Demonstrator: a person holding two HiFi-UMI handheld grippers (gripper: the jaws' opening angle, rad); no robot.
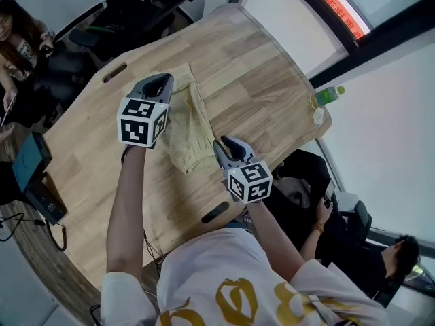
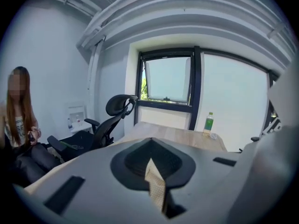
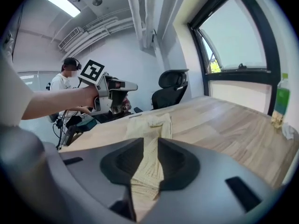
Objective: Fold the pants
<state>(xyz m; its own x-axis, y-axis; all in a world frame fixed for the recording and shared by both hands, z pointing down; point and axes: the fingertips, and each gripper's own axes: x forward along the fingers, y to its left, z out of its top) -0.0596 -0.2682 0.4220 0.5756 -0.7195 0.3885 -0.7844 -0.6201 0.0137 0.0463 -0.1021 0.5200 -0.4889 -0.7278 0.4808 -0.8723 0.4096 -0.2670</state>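
Beige pants (image 1: 192, 124) lie as a long folded strip on the wooden table (image 1: 272, 73). My left gripper (image 1: 162, 81) is raised over their far left edge. In the left gripper view its jaws (image 2: 152, 161) are shut, with a narrow strip of the beige cloth (image 2: 156, 188) pinched between them. My right gripper (image 1: 221, 143) hangs at the near right edge of the pants. In the right gripper view its jaws (image 3: 150, 148) stand apart and the pants (image 3: 152, 125) show through the gap, running away along the table. I see no pad pressing on the cloth.
A green bottle (image 1: 329, 95) stands at the table's right edge. Black office chairs (image 2: 112, 118) stand past the far end. A person (image 1: 20, 32) sits at the left, another (image 1: 380, 257) at the lower right. A dark box (image 1: 30, 160) and cables lie at the table's left.
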